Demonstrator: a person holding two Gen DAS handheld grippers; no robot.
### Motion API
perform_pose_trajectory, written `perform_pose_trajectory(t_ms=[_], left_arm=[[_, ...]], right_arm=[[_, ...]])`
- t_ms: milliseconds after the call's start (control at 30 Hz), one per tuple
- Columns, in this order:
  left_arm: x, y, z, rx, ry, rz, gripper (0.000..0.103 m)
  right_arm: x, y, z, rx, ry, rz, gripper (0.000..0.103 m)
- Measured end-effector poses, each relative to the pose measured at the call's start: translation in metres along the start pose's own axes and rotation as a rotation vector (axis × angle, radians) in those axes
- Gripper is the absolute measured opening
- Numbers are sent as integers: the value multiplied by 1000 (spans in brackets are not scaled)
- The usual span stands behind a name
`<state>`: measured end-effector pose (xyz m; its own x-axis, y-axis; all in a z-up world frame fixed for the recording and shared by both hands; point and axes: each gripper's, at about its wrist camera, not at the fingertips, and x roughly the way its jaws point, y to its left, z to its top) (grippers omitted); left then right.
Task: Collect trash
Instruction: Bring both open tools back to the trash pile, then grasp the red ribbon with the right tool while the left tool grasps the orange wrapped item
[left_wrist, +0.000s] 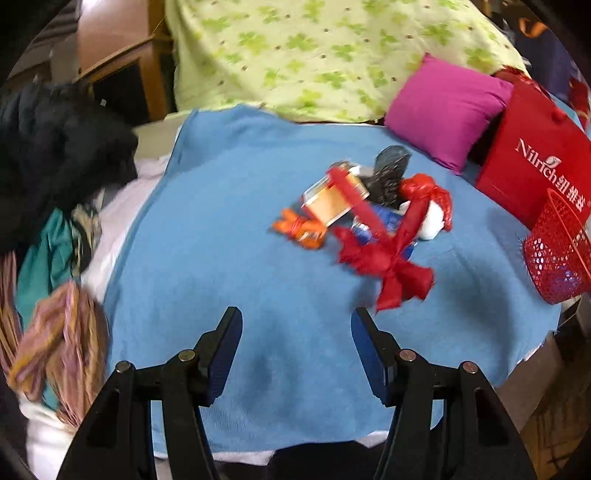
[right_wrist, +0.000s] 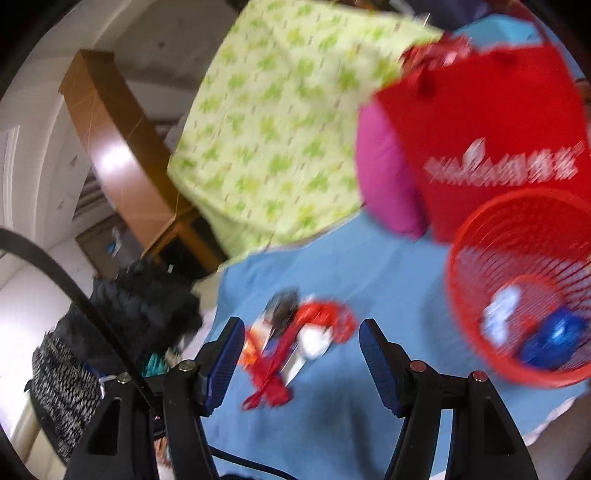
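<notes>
trash pile (left_wrist: 365, 210) beyond empty, parted jaws

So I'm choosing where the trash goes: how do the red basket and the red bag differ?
The basket is round open mesh, and things already lie in it; the bag is flat-sided, solid, with white lettering. The basket stands near the blanket's edge; the bag leans by the pink pillow. Both are red.
</notes>
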<state>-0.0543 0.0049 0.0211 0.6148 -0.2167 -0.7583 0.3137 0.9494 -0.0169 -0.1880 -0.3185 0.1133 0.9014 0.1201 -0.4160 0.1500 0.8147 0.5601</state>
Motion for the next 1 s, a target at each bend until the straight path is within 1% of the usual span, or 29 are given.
perform_pose_trajectory(t_ms=[33, 67, 167, 267, 367, 467, 567, 667, 700, 733, 767, 800, 933, 1000], left_arm=[[3, 4, -3, -13, 5, -2, 62], [6, 7, -5, -24, 9, -5, 62], [15, 11, -8, -48, 21, -27, 62], [20, 16, -12, -53, 19, -31, 62], [24, 25, -16, -52, 23, -24, 62], [27, 42, -20, -77, 32, -19, 62], [31, 58, -23, -112, 41, -15, 62], [35, 70, -23, -132, 49, -6, 62], [35, 73, -23, -137, 49, -6, 62], [36, 75, -22, -141, 48, -6, 62], [38, 78, -20, -144, 48, -7, 62], [39, 79, -19, -147, 47, -11, 62], [46, 81, -3, -161, 42, -50, 62], [54, 78, 7, -161, 44, -75, 62]], right_arm=[[10, 2, -4, -3, 27, 5, 69], [28, 8, -12, -12, 80, 15, 69], [71, 18, -31, -31, 197, 40, 69], [112, 23, -49, -55, 286, 41, 69], [150, 27, -62, -93, 351, 43, 69], [192, 36, -78, -159, 413, 27, 69], [226, 42, -89, -191, 470, 21, 68], [254, 46, -99, -211, 508, -3, 67], [260, 47, -102, -212, 519, -6, 63], [265, 49, -103, -214, 531, -9, 52], [273, 50, -108, -221, 557, -23, 47], [275, 51, -111, -222, 564, -27, 38], [264, 56, -116, -243, 542, -16, 25], [251, 56, -116, -232, 529, 4, 21]])
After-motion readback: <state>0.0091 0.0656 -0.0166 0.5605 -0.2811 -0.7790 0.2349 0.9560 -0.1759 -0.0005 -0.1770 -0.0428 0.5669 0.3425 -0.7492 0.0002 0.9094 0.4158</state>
